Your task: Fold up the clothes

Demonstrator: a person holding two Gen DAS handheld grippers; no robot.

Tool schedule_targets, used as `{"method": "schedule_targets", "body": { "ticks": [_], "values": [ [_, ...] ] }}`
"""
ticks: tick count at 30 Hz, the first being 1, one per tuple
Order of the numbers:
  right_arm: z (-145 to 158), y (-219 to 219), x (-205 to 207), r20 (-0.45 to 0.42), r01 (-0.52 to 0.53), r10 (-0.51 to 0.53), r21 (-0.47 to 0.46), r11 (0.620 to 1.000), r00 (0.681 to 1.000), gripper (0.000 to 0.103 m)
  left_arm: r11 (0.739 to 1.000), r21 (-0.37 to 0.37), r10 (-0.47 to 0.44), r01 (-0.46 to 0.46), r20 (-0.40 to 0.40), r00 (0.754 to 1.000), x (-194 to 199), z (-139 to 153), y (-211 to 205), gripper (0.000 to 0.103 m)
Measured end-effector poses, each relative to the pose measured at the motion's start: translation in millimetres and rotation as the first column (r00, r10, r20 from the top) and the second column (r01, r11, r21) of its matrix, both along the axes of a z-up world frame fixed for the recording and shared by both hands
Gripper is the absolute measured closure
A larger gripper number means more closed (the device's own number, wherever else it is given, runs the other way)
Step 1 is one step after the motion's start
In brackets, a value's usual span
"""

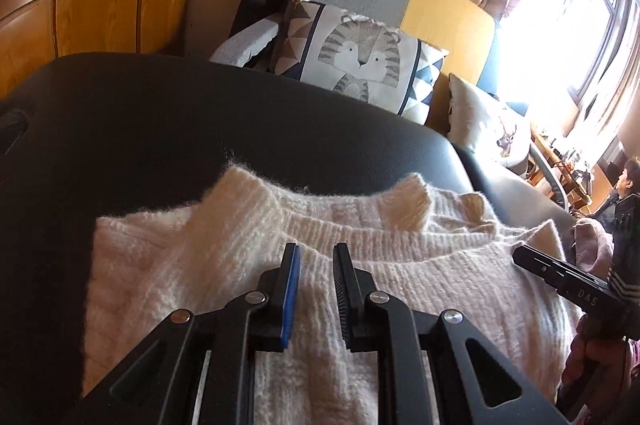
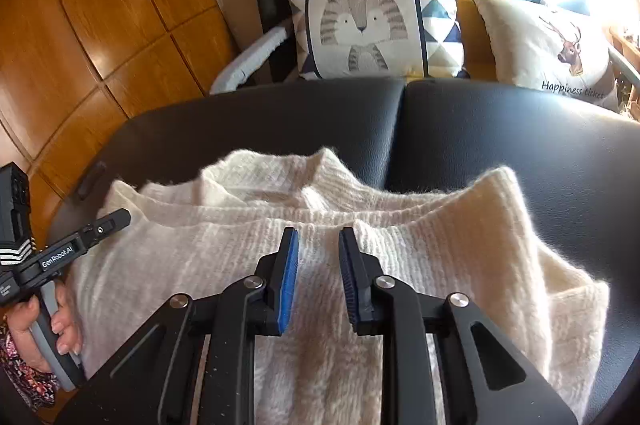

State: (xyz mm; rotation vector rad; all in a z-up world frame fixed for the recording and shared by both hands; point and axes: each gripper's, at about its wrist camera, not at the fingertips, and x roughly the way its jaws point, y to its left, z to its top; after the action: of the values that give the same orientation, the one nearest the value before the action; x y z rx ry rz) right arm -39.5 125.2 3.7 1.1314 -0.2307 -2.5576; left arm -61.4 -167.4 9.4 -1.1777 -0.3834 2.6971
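Note:
A cream knitted sweater (image 1: pixel 192 265) (image 2: pixel 460 249) lies on a black padded surface (image 1: pixel 140 121) (image 2: pixel 500 145), with its collar toward the far edge. A folded-over layer covers its near half, and the edge of that layer runs across to both grippers. In the left wrist view my left gripper (image 1: pixel 318 251) is shut on this edge, with knit filling the narrow gap between its pads. My right gripper (image 2: pixel 318 237) grips the same edge further right. Each gripper's fingers show from the side in the other view (image 1: pixel 536 261) (image 2: pixel 108 221).
Behind the padded surface stands a sofa with a tiger cushion (image 2: pixel 360 25) and a deer cushion (image 2: pixel 552 41). Wooden wall panels (image 2: pixel 80 45) are at the left. A bright window (image 1: pixel 580 25) and a seated person (image 1: pixel 626 177) are far right. A hand (image 2: pixel 60 325) holds the left gripper's handle.

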Motion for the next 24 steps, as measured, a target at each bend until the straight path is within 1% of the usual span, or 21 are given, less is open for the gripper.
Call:
{"method": "schedule_targets", "body": {
  "ticks": [1,2,4,6,7,9,12,15,16,18,21,24],
  "values": [
    [5.8,-0.4,7.3,-0.010,-0.017,0.017,0.018,1.000,1.000,0.080,1.000,0.014,-0.004,0.004,-0.021,1.000,5.7,6.5,-0.3,0.086],
    [9.3,-3.3,13.6,-0.009,-0.033,0.034,0.061,0.998,0.999,0.080,1.000,0.024,-0.006,0.007,-0.043,0.999,11.8,12.0,-1.1,0.086],
    [8.7,-10.3,21.0,0.003,-0.069,0.069,0.146,0.987,0.998,0.080,1.000,0.021,0.000,0.002,-0.069,0.998,20.9,16.3,-1.2,0.086],
    [3.7,-14.4,22.6,0.015,-0.095,0.094,0.204,0.974,0.995,0.080,1.000,0.017,0.005,-0.003,-0.094,0.996,29.5,20.1,-1.2,0.086],
    [-0.6,-15.1,19.5,0.024,-0.096,0.093,0.228,0.969,0.995,0.080,1.000,0.004,-0.001,0.002,-0.088,0.996,28.6,18.1,0.6,0.086],
    [-10.1,-12.4,10.1,0.045,-0.076,0.066,0.257,0.963,0.997,0.080,0.999,-0.046,-0.009,0.006,-0.049,0.999,21.7,10.8,6.0,0.086],
    [-17.4,5.1,-4.5,0.062,0.016,-0.033,0.246,0.969,0.998,0.079,0.993,-0.118,0.009,-0.009,0.006,1.000,8.9,-1.3,9.9,0.086],
    [-22.1,24.2,-13.9,0.086,0.084,-0.101,0.181,0.980,0.991,0.079,0.990,-0.141,0.028,-0.027,0.005,1.000,0.4,-8.8,3.6,0.086],
    [-23.2,28.5,-15.9,0.088,0.104,-0.121,0.176,0.979,0.989,0.079,0.988,-0.149,0.035,-0.034,0.004,0.999,-2.4,-11.3,1.5,0.086],
    [-24.1,30.9,-16.8,0.073,0.128,-0.146,0.206,0.970,0.987,0.081,0.986,-0.162,0.046,-0.045,0.003,0.999,-7.8,-16.1,-2.7,0.086],
    [-24.8,35.9,-15.2,0.061,0.148,-0.161,0.179,0.973,0.985,0.081,0.989,-0.143,0.032,-0.031,0.000,0.999,-10.2,-19.3,-6.9,0.086],
    [-24.7,35.3,-13.8,0.048,0.149,-0.160,0.181,0.972,0.986,0.081,0.991,-0.131,0.021,-0.020,0.002,1.000,-11.3,-22.4,-8.1,0.086]
  ]
}}
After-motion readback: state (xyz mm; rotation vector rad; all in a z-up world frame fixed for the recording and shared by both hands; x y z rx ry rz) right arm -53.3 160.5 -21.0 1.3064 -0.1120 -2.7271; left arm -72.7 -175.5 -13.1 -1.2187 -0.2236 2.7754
